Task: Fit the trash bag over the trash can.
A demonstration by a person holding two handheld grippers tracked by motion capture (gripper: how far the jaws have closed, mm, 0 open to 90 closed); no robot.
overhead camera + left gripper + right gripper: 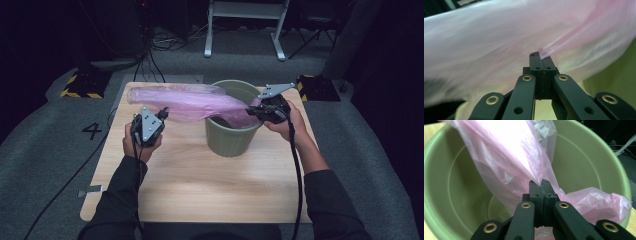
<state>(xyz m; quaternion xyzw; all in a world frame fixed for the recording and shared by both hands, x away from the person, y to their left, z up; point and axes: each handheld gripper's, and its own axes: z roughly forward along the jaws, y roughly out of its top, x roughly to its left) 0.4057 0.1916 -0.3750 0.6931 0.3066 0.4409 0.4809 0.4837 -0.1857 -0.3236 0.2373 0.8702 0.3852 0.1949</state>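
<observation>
We see a pink plastic bag [185,102] stretched between two hand-held grippers above a light wooden table [200,185]. From the middle of the table in the high view, the green bin [230,137] stands at about one o'clock, upright, and the bag runs from eleven o'clock across to the bin's open mouth.

Our left gripper [161,115] sits at ten o'clock, pointing toward the bag's near edge. In the left gripper view its jaws are pressed together, with a thin fold of the bag [544,51] pinched at the tips.

Our right gripper [251,111] is at the bin's right rim, at roughly two o'clock. In the right gripper view its jaws are clamped together on the bag's film [541,182], which drapes up and leftward over the bin's hollow [584,162], with a crumpled flap hanging over the rim at four o'clock.
</observation>
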